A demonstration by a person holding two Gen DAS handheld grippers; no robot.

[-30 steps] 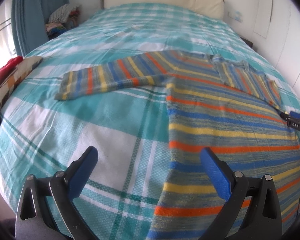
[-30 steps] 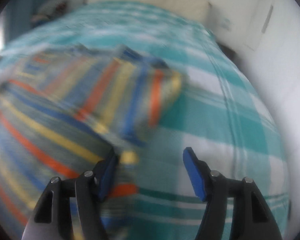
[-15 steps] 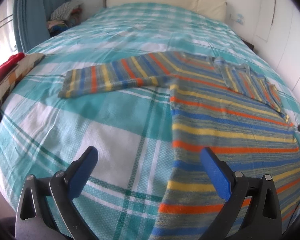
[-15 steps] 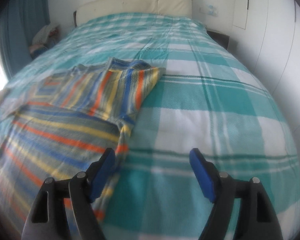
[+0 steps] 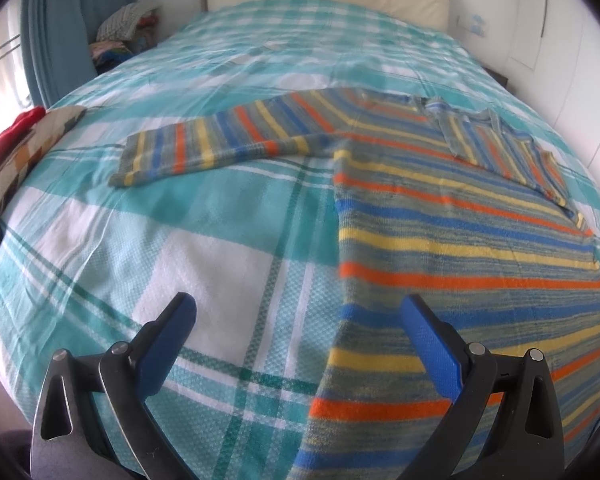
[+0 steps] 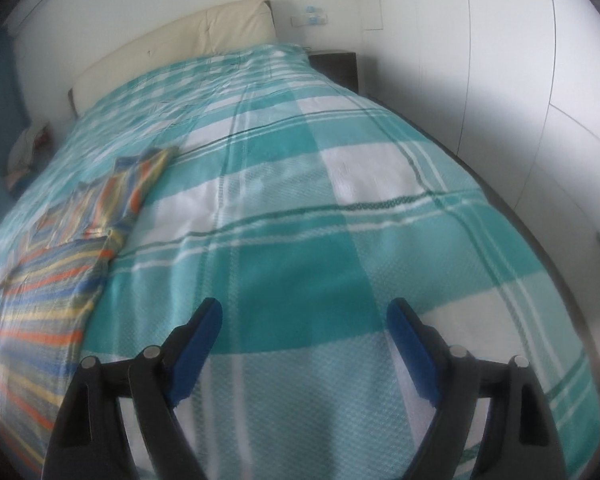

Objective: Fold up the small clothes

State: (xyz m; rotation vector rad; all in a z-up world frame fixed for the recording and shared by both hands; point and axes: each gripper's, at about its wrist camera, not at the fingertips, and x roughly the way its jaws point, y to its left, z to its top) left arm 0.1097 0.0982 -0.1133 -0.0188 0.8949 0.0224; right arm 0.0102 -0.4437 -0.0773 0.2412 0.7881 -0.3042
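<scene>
While the striped sweater point(image 5: 459, 216) lies flat on the bed point(image 5: 220, 240), one fold is in place: the right sleeve point(image 5: 503, 148) is turned in across the chest. The left sleeve point(image 5: 220, 144) lies stretched out sideways over the checked teal bedspread.

Remaining, by judgement: left sleeve in, then body folded up; roughly a third done.

Left hand-held gripper point(image 5: 298, 340): released, jaws wide, hovering over the sweater's left edge near the hem, nothing between the pads.

Right hand-held gripper point(image 6: 303, 344): released, jaws just opened further, nothing between them, over bare bedspread well to the right of the sweater point(image 6: 52, 280).

Brands, labels, writing: none legible on sweater, bedspread or either gripper.
</scene>
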